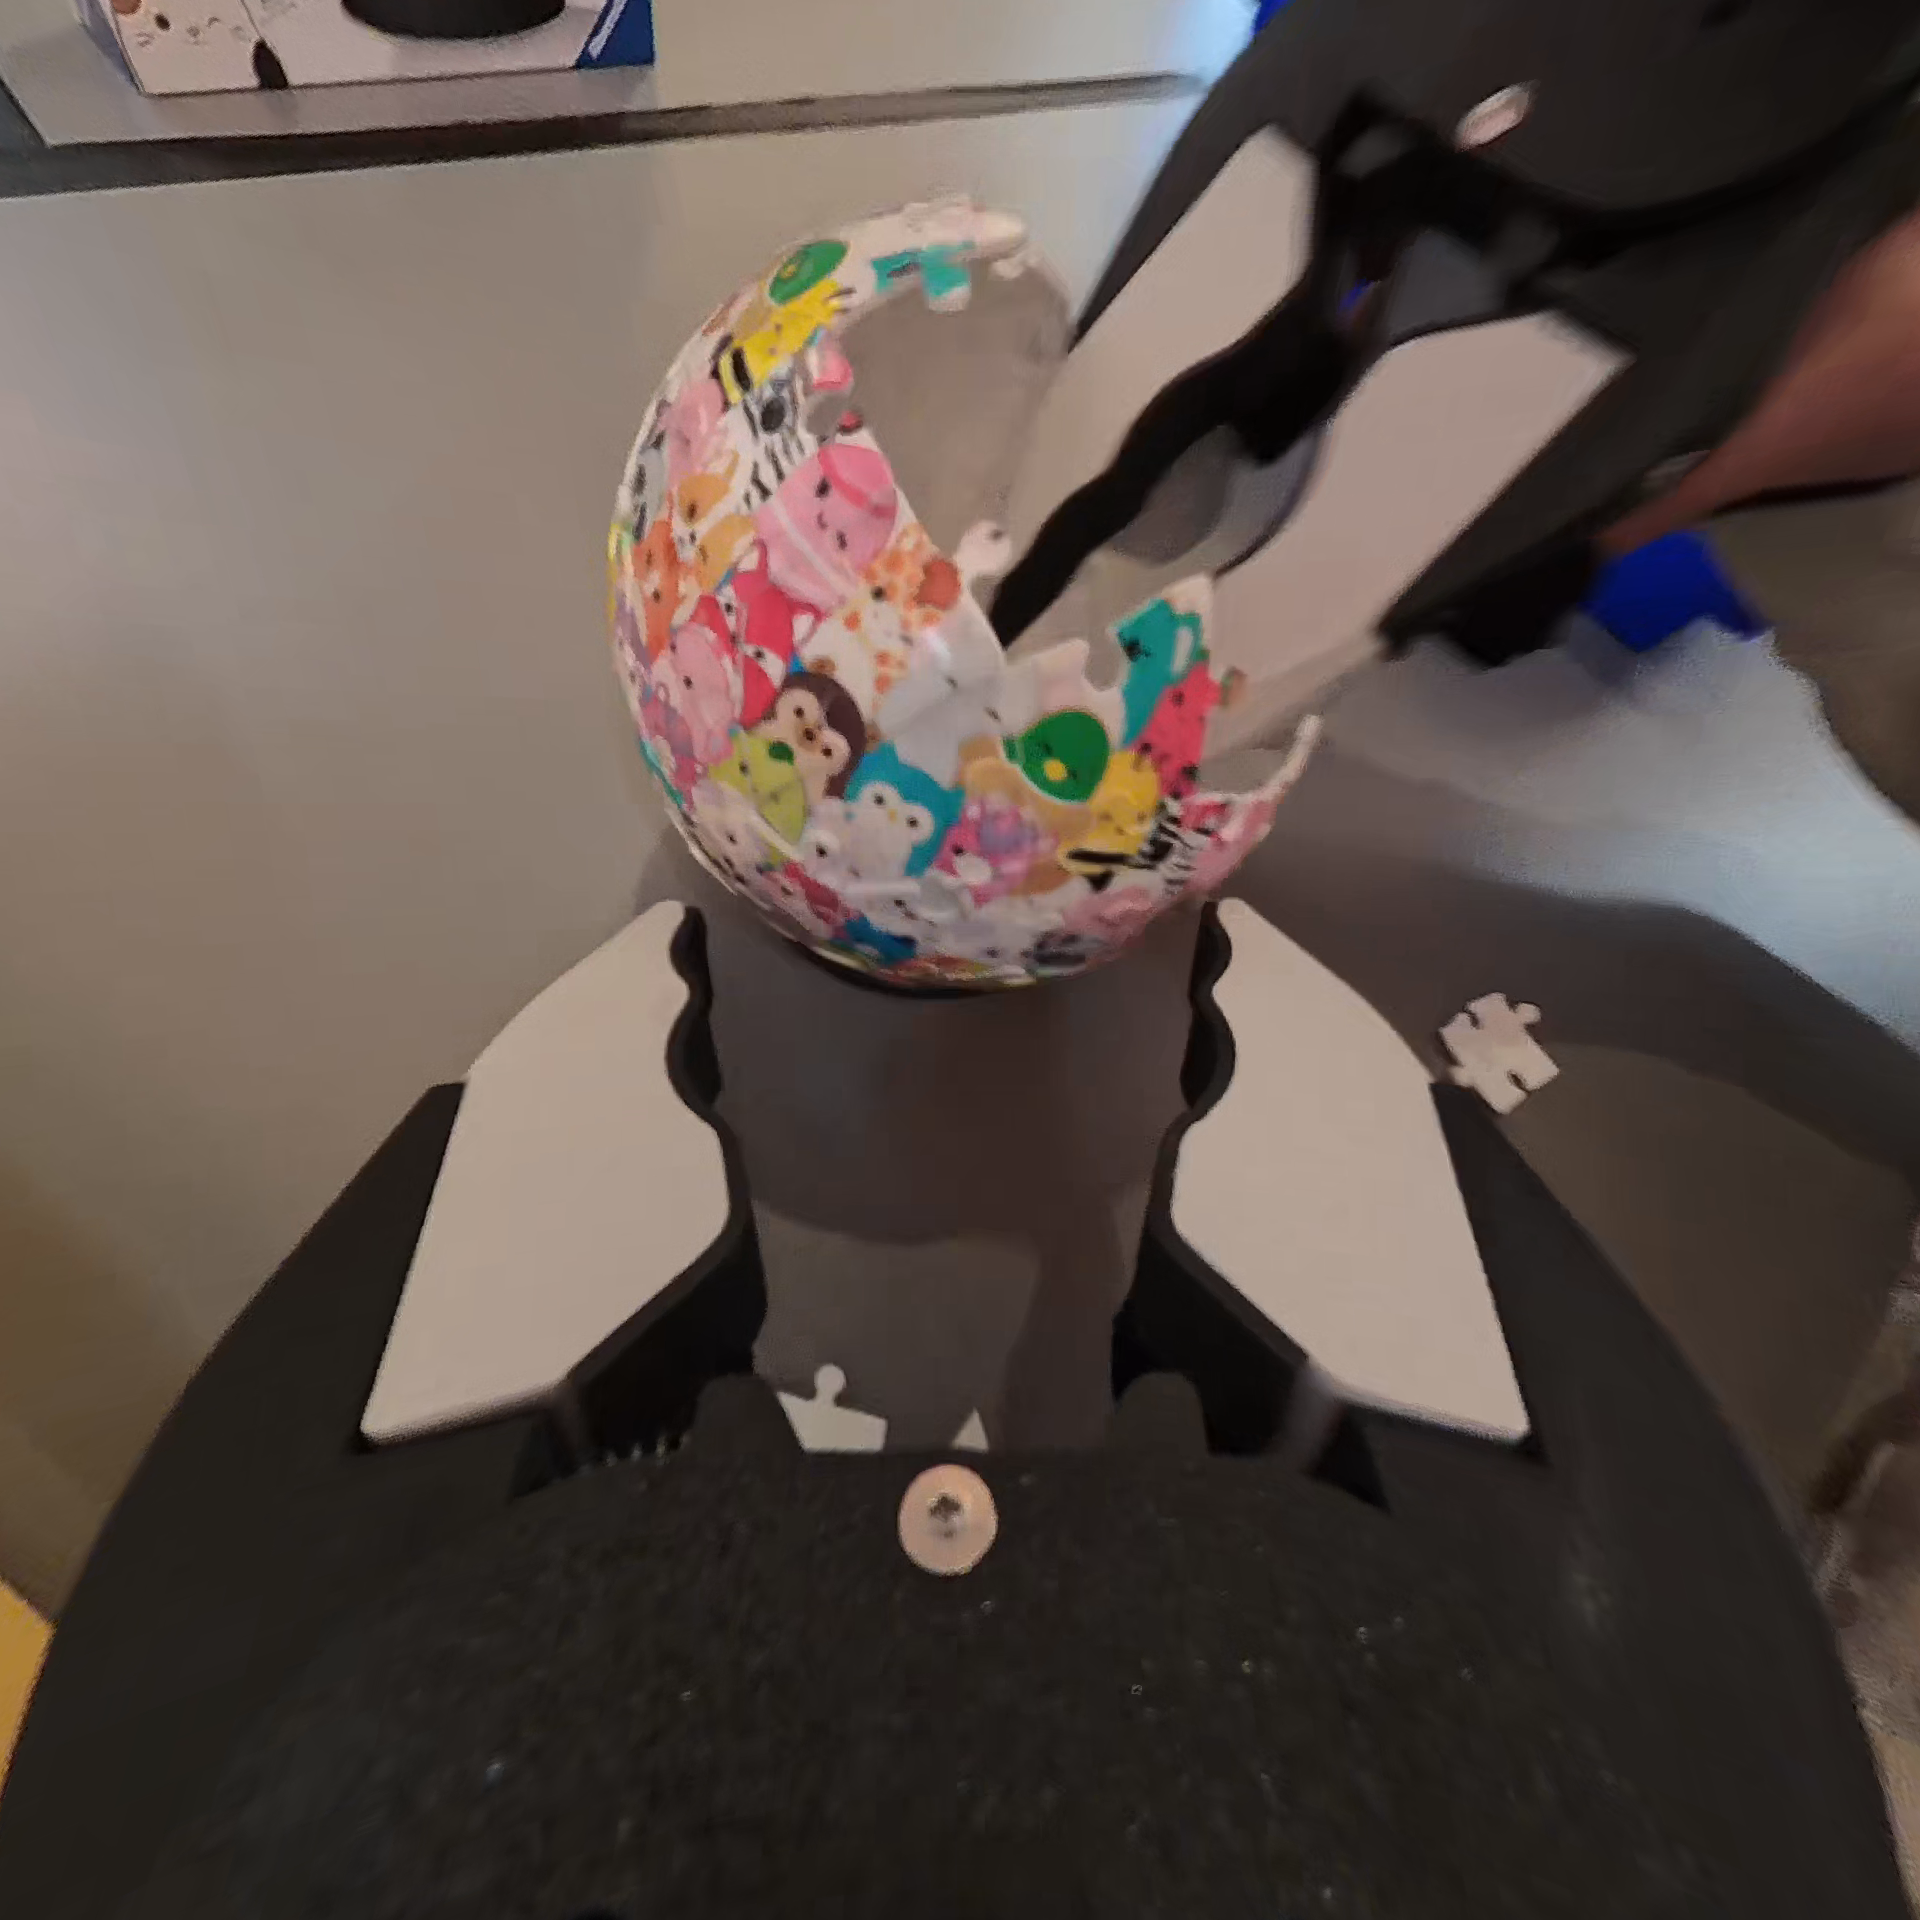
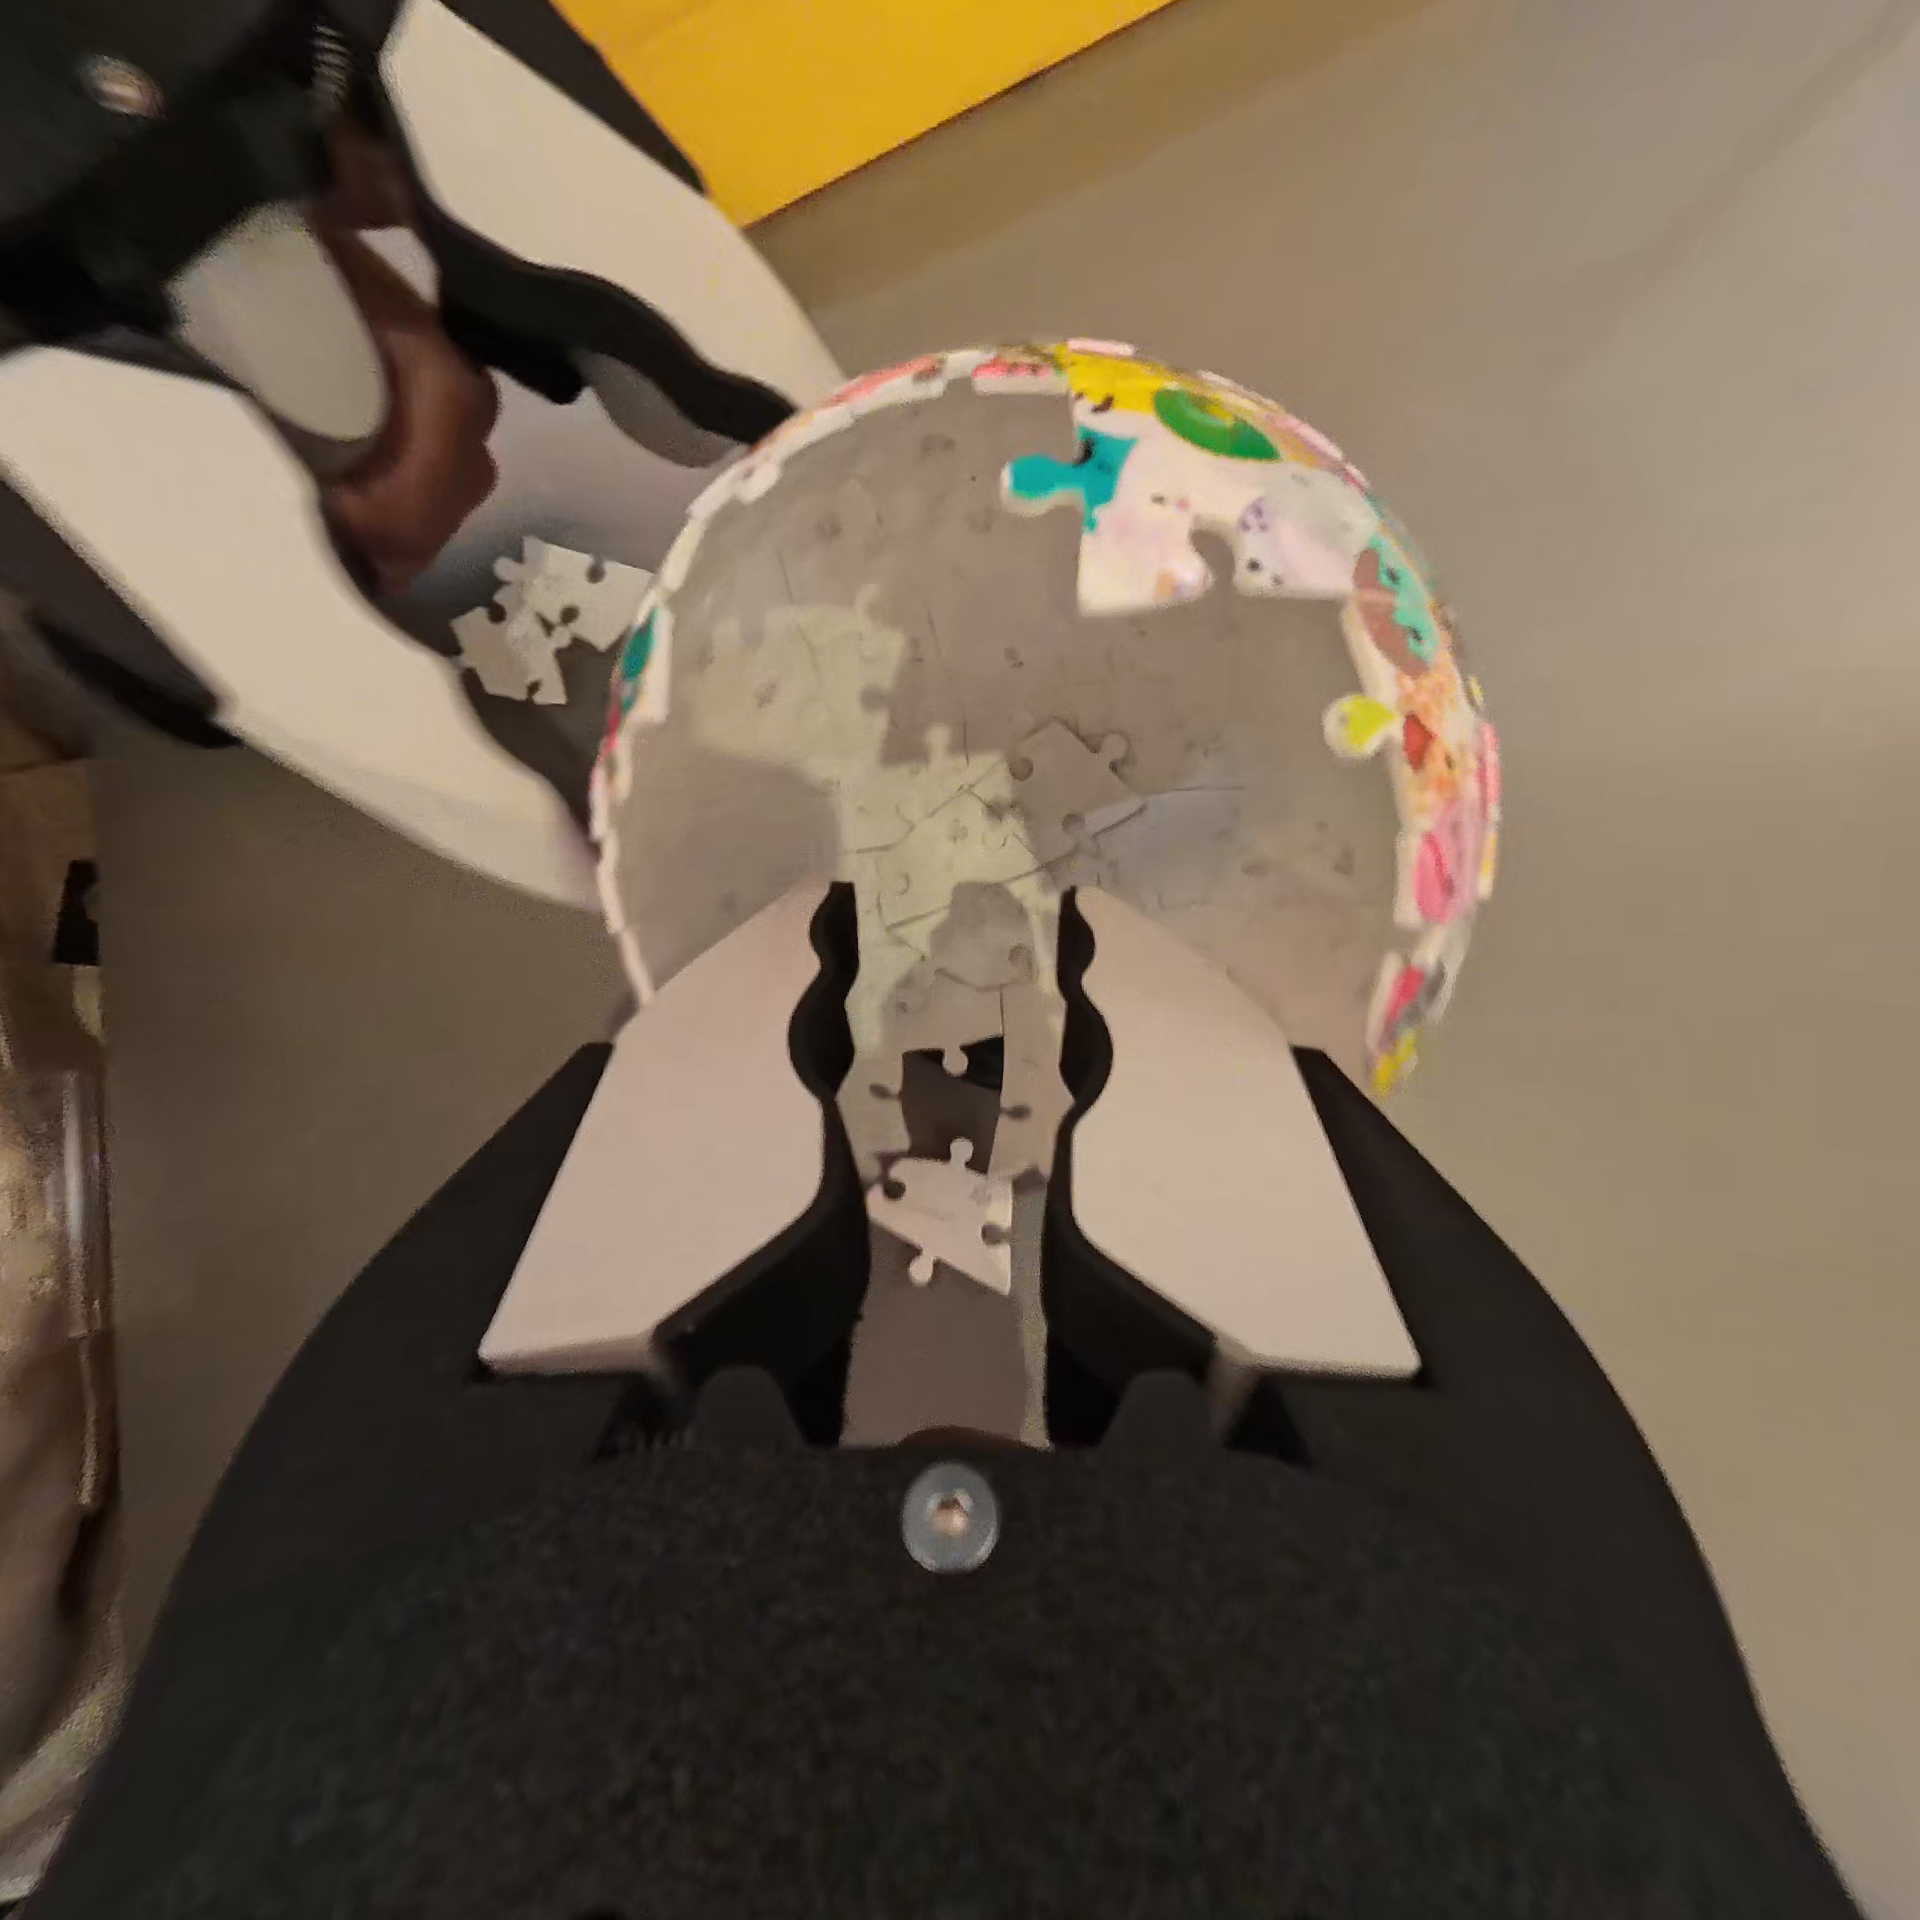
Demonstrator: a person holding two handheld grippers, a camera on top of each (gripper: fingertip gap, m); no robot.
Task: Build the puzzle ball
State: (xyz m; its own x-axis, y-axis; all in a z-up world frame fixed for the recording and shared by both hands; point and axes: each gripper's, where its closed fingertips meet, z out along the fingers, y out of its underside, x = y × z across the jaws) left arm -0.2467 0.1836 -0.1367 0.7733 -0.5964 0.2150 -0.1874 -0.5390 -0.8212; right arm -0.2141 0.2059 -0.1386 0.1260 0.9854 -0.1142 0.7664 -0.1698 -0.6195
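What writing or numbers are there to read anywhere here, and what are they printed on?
Nothing reads clearly.
Box at the far table edge: printed pictures and a blue corner, any lettering too blurred and cropped to read.
Puzzle ball, grey inner side: small dark marks on the backs of the pieces, too small and blurred to read.
Puzzle ball, outer side: cartoon characters only, no words visible.

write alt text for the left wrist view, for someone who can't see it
A half-built puzzle ball, colourful outside and open on its right side, sits on a grey table just beyond the open left claw. The right claw reaches down into the ball's opening from the upper right. A loose white piece lies on the table to the right.
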